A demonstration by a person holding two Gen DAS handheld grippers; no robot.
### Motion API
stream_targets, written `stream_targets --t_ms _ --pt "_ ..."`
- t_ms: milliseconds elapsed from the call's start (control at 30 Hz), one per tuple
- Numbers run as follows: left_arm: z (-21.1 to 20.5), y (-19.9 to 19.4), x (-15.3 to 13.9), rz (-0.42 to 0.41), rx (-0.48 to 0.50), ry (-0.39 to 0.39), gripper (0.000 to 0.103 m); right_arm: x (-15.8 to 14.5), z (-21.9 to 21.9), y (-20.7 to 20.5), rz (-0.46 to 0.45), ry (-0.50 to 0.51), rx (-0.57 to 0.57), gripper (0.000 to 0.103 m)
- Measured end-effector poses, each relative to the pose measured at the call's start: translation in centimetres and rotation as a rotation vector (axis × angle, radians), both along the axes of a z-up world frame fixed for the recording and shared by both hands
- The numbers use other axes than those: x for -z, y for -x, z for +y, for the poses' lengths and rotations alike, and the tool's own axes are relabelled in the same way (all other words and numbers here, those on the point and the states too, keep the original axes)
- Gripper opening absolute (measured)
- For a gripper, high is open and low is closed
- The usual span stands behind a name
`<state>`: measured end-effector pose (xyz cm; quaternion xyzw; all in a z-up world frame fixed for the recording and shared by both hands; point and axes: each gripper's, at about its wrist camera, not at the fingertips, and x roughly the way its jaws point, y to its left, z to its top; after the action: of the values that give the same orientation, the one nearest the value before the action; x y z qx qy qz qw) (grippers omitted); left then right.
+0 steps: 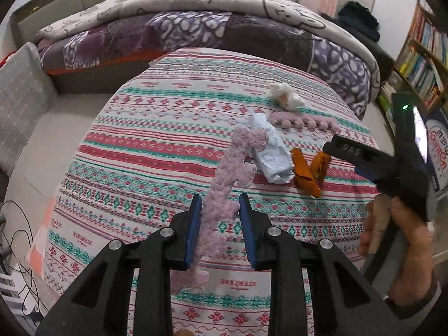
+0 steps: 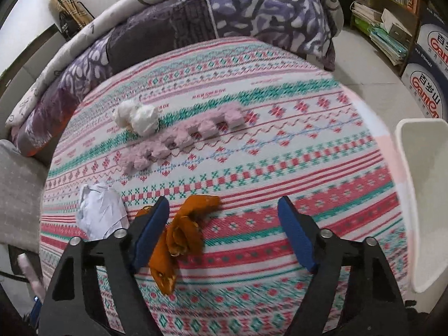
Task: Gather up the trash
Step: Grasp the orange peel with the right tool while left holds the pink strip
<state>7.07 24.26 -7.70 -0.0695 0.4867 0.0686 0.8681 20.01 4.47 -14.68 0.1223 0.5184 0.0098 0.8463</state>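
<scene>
My left gripper [image 1: 219,219] is shut on a pink foam strip [image 1: 226,184] and holds it upright above the patterned tablecloth [image 1: 156,140]. A crumpled pale blue paper [image 1: 270,151], orange peel [image 1: 308,170], a second pink foam strip [image 1: 302,121] and a white tissue wad [image 1: 285,96] lie on the cloth. My right gripper [image 2: 224,229] is open just above the orange peel [image 2: 182,238], which lies by its left finger. In the right wrist view the paper [image 2: 100,210], the foam strip [image 2: 182,140] and the tissue [image 2: 138,117] lie further off.
A white bin [image 2: 425,196] stands at the table's right edge. A quilted bed [image 1: 196,30] lies behind the table. A bookshelf [image 2: 386,11] and cardboard boxes [image 2: 428,64] stand at the right. A grey cushion [image 1: 22,103] and cables [image 1: 16,238] are at the left.
</scene>
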Motion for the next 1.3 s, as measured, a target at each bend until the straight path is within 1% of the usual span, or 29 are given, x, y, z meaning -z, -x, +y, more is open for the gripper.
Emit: stream_targets --t_ms 67,100,133,167,200,233,267,400,533,600,833,967,1033,1167,1300 --pt "0.5 -0.3 0.2 0.005 -0.008 -0.004 0.028 0.7 1.0 0.0 0.01 0.022 -0.02 0.065" --pt "0.9 -0.2 0.4 0.007 -0.016 -0.007 0.028 0.9 1.5 0.1 0.012 0.035 -0.034 0.063" --pt "1.2 -0.1 0.5 0.01 -0.024 -0.007 0.028 0.9 2.1 0.3 -0.004 0.064 -0.05 0.056" --pt "1.4 -0.2 0.6 0.012 -0.03 -0.006 0.028 0.8 2.5 0.5 -0.02 0.077 -0.067 0.04" --pt "1.8 -0.2 0.7 0.012 -0.041 -0.004 0.028 0.7 2.7 0.5 -0.024 0.068 -0.082 0.033" --pt "2.2 -0.2 0.8 0.012 -0.051 0.0 0.028 0.6 2.8 0.6 -0.023 0.045 -0.093 0.022" --pt "2.6 -0.1 0.8 0.007 -0.068 0.006 0.028 0.4 2.9 0.8 -0.025 0.041 -0.097 0.02" --pt "3.3 0.3 0.1 -0.027 -0.116 0.013 0.028 -0.8 2.9 1.5 -0.067 -0.012 -0.149 0.017" --pt "3.7 0.6 -1.4 -0.093 -0.161 0.012 0.028 -4.1 3.2 2.8 -0.163 -0.075 -0.2 0.017" --pt "3.6 0.8 -2.6 -0.142 -0.181 -0.002 0.028 -5.8 3.2 3.4 -0.213 -0.086 -0.217 0.017" --pt "1.6 1.7 -6.6 -0.309 -0.225 -0.112 0.028 -11.9 3.3 6.8 -0.442 -0.013 -0.275 0.017" --pt "0.1 2.1 -8.1 -0.385 -0.237 -0.179 0.028 -13.8 2.7 8.5 -0.544 0.034 -0.281 0.017" --pt "-0.5 2.3 -8.7 -0.414 -0.247 -0.192 0.028 -14.7 2.1 9.2 -0.59 0.057 -0.279 0.017" --pt "-1.8 1.9 -9.5 -0.444 -0.25 -0.181 0.028 -15.8 0.9 10.1 -0.635 0.09 -0.27 0.017" --pt "-3.5 1.2 -9.8 -0.459 -0.222 -0.171 0.028 -16.1 -0.7 10.0 -0.642 0.105 -0.251 0.017"
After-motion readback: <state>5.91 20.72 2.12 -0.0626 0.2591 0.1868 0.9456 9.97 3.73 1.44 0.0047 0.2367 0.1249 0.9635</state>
